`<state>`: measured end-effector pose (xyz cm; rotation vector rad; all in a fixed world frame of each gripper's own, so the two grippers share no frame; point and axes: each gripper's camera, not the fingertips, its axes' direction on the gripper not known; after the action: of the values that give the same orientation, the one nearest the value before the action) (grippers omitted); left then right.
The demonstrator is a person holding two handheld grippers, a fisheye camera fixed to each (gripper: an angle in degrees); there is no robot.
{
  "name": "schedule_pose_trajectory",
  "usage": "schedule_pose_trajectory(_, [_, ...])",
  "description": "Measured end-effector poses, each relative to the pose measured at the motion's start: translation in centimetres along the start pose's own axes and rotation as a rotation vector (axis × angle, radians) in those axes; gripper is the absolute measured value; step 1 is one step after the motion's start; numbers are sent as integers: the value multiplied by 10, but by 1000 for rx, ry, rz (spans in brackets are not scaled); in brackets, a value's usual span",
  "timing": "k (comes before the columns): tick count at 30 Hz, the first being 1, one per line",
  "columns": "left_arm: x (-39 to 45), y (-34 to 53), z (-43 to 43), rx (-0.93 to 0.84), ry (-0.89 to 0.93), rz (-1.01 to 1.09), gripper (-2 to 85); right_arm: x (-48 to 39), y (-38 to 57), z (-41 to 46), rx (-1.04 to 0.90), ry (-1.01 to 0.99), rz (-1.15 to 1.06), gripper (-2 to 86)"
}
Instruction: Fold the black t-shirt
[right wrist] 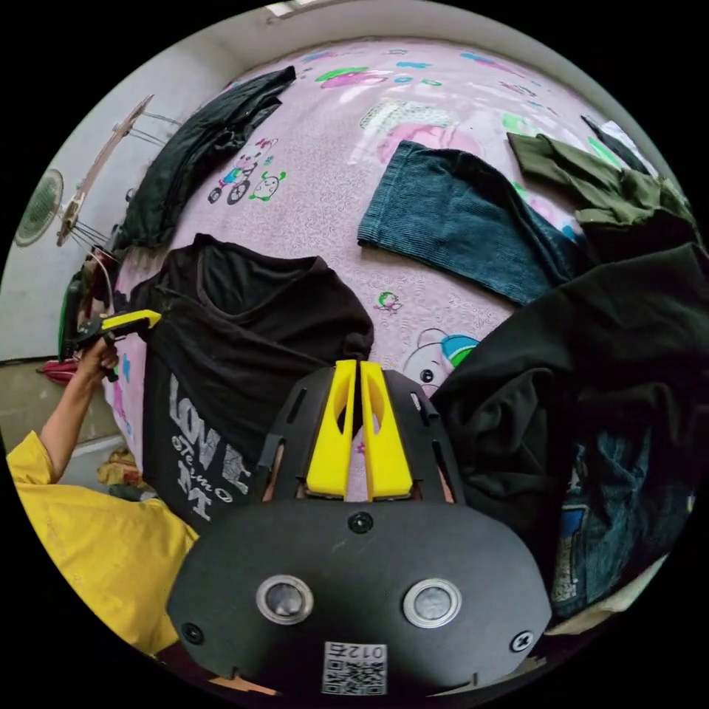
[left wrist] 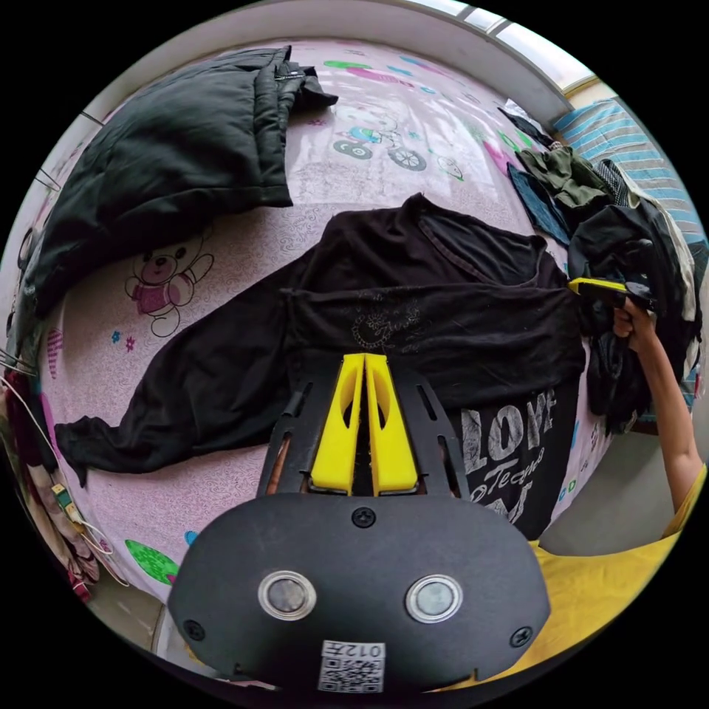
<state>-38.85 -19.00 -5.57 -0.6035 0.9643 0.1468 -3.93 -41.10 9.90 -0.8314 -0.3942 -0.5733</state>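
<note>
1. Left gripper view: the black t-shirt [left wrist: 413,325] lay on the pink bedsheet [left wrist: 244,221], its hem end hanging over the bed edge, presumably spread for folding. A black jacket [left wrist: 162,162] lay beyond the shirt. The left gripper [left wrist: 364,360] hung over the shirt's fold, jaws together; whether cloth was pinched, cannot tell.
2. Right gripper view: the right gripper [right wrist: 357,365], jaws together, sat at the shirt's sleeve side; grip unclear. Jeans [right wrist: 458,214] lay beyond the shirt.

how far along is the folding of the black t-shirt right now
Early on. Done: the black t-shirt lies spread on the bed, one fold across its middle. In hand: both tools look pinched on that fold, left, right. Left: a sleeve sticks out; the printed hem hangs over the bed's edge.
</note>
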Motion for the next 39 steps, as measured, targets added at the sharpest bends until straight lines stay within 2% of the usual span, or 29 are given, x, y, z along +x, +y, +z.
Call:
schedule_pose_trajectory(1, [1,4,-3,-1,2,0,5,3,0,-5,-9,66,33,15])
schedule_pose_trajectory(6, [4,25,-16,18,24,-11,6,6,2,-14,-1,120,83,15])
schedule_pose_trajectory(8, [4,36,-23,30,41,-19,6,9,8,-24,31,73,121,15])
schedule_pose_trajectory(12, [5,49,-35,25,67,-34,5,7,51,-69,247,41,256,12])
schedule_pose_trajectory(14, [10,56,-44,22,57,-24,4,-8,75,-79,310,-5,227,10])
schedule_pose_trajectory(17, [19,67,-56,25,31,-11,4,-41,92,-67,264,-128,91,6])
schedule_pose_trajectory(21, [27,78,-71,22,12,3,3,-50,91,-31,143,24,138,2])
schedule_pose_trajectory(26, [32,94,-95,17,26,-3,3,-48,107,-42,167,38,204,1])
schedule_pose_trajectory(31, [38,109,-117,31,27,0,3,-89,155,-47,146,-140,42,1])
schedule_pose_trajectory(32, [39,111,-123,32,26,-1,4,-93,159,-42,130,-137,23,1])
schedule_pose_trajectory(34, [42,115,-132,31,26,-4,4,-100,170,-16,25,-7,32,1])
schedule_pose_trajectory(39, [40,125,-166,42,63,-33,3,-102,192,-39,160,-68,113,2])
